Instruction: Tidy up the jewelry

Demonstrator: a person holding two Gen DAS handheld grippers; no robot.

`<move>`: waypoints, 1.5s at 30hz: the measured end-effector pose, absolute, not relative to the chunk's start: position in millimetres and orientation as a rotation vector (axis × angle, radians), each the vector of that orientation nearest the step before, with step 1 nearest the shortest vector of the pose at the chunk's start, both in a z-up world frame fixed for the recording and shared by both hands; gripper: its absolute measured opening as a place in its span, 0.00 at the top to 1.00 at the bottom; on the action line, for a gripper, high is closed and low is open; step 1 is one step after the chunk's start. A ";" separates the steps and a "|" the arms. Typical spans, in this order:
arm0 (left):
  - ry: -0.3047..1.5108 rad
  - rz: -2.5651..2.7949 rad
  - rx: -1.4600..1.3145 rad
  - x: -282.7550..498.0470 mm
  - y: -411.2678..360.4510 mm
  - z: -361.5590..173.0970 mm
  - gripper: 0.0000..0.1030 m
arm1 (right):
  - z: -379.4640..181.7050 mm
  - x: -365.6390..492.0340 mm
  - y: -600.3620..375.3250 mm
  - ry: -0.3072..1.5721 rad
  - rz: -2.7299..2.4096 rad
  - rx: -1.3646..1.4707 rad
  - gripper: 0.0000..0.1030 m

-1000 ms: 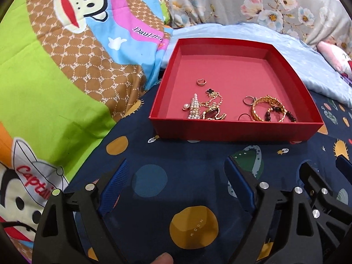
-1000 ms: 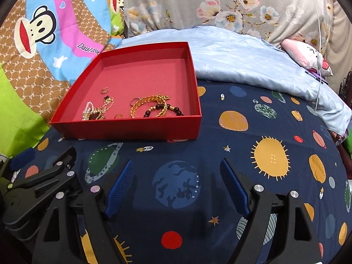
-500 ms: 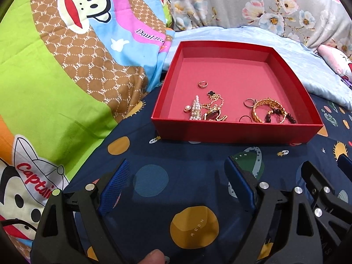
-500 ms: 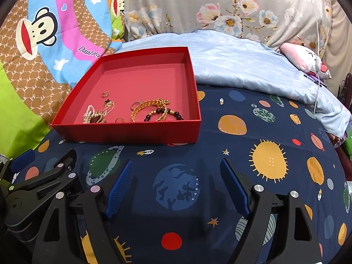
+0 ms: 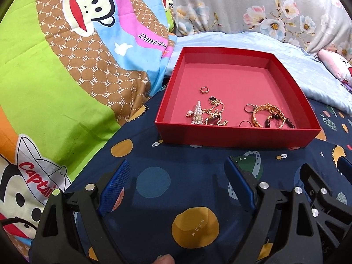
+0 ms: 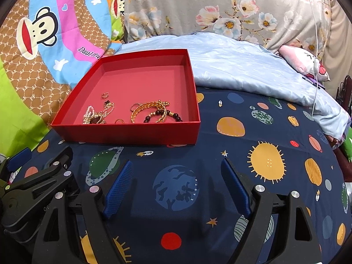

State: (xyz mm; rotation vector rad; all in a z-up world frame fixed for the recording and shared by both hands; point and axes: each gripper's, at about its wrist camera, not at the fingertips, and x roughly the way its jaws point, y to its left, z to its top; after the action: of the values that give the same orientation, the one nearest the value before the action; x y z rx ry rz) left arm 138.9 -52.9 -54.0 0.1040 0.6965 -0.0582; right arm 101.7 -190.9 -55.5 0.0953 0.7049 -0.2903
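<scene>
A shallow red box (image 5: 233, 136) (image 6: 125, 134) lies on a navy space-print sheet. Inside it, near the front wall, lie a pearl hair clip (image 5: 197, 115), a gold chain necklace with a dark pendant (image 5: 214, 114), a small gold ring (image 5: 204, 89), two thin rings (image 5: 249, 108), a gold bangle (image 5: 265, 112) (image 6: 146, 111) and a dark bead bracelet (image 5: 278, 120) (image 6: 164, 115). My left gripper (image 5: 177, 180) is open and empty, hovering above the sheet in front of the box. My right gripper (image 6: 177, 179) is open and empty, to the right of the left one, before the box's right corner.
A bright cartoon-monkey quilt (image 5: 66, 70) rises at the left. A pale blue blanket (image 6: 253, 66) and floral pillows (image 6: 220, 6) lie behind the box. A pink plush (image 6: 305, 63) and a white cable (image 6: 315, 44) are at the far right.
Both grippers have pulled back and risen slightly, so the box looks a little farther away. The jaws stayed open. The jewelry has not moved.
</scene>
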 end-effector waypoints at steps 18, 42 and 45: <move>0.698 -0.068 0.101 140.1 -52.6 -54.0 0.18 | -55.5 101.3 -190.2 0.707 -0.291 0.099 0.21; 0.709 -0.067 0.114 141.5 -53.9 -54.8 0.18 | -55.9 103.5 -191.4 0.713 -0.300 0.105 0.20; 0.709 -0.066 0.117 141.3 -54.5 -54.6 0.18 | -56.1 103.6 -192.1 0.713 -0.300 0.106 0.20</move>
State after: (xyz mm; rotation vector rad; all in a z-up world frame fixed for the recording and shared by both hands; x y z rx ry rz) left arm 141.3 -54.5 -54.6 0.1168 0.7087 -0.0658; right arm 103.6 -192.1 -56.1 0.1063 0.7134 -0.3002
